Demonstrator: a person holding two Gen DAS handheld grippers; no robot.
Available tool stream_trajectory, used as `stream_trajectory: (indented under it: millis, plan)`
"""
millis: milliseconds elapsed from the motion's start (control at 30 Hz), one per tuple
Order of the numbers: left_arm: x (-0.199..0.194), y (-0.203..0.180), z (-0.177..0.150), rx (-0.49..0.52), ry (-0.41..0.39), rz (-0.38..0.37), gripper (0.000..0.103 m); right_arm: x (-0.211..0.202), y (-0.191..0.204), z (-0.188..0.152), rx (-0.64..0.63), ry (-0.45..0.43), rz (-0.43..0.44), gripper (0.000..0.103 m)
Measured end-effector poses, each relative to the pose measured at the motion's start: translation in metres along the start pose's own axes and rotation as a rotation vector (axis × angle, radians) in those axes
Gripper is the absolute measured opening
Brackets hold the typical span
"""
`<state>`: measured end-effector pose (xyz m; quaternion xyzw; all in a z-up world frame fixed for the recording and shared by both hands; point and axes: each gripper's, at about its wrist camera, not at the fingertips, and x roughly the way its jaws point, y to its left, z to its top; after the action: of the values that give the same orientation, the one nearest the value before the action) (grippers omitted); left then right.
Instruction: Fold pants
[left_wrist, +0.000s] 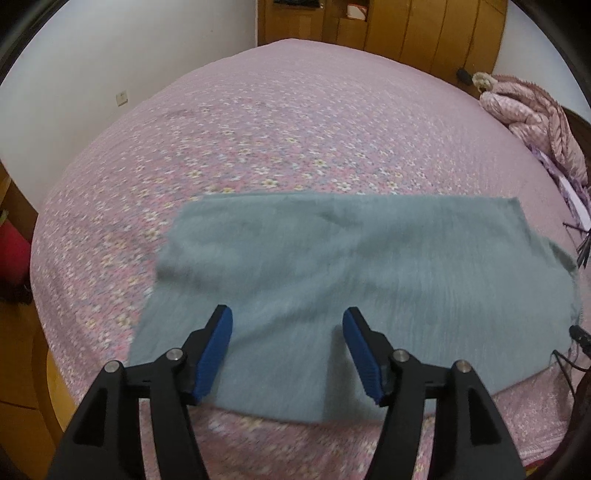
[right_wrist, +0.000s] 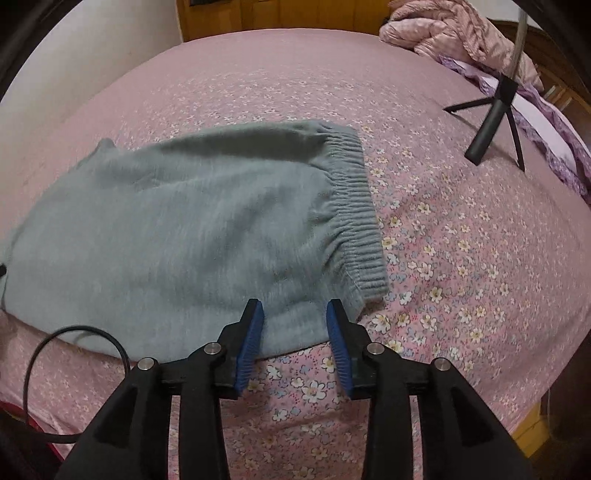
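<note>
Grey-green pants (left_wrist: 354, 273) lie folded flat on a pink flowered bed (left_wrist: 280, 122). In the left wrist view my left gripper (left_wrist: 287, 321) is open, its blue pads over the near edge of the cloth, holding nothing. In the right wrist view the pants (right_wrist: 192, 225) show their ribbed elastic waistband (right_wrist: 354, 206) at the right. My right gripper (right_wrist: 295, 314) is open above the near corner of the pants just below the waistband, holding nothing.
A black tripod (right_wrist: 495, 122) stands on the bed at the far right. A pink quilt (right_wrist: 454, 33) is heaped at the headboard. A wooden wardrobe (left_wrist: 388, 26) stands behind the bed. A black cable (right_wrist: 70, 332) loops at the near left.
</note>
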<state>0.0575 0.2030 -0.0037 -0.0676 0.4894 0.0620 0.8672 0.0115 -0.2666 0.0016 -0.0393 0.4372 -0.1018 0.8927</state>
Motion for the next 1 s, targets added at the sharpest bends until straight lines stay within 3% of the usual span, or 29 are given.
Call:
stream_trajectory:
  millis: [167,367,600,833,1000]
  plan:
    - [-0.02,0.026,-0.005,-0.033,-0.028,0.008,0.065,-0.014,0.007,-0.003,0.041,-0.005,0.046,0.056]
    - [-0.025,0.062,-0.007,-0.115,-0.041,0.007,0.066,-0.038,0.051,0.0,-0.042,-0.054,0.09,0.057]
    - [-0.013,0.09,-0.006,-0.17,-0.033,0.001,0.066,-0.033,0.109,0.001,-0.138,-0.03,0.177,0.057]
    - [-0.002,0.088,0.009,-0.115,-0.082,-0.085,0.066,-0.006,0.141,-0.004,-0.189,0.037,0.189,0.057]
    - [0.016,0.08,0.025,-0.079,-0.08,-0.122,0.065,-0.002,0.15,-0.008,-0.213,0.032,0.165,0.06]
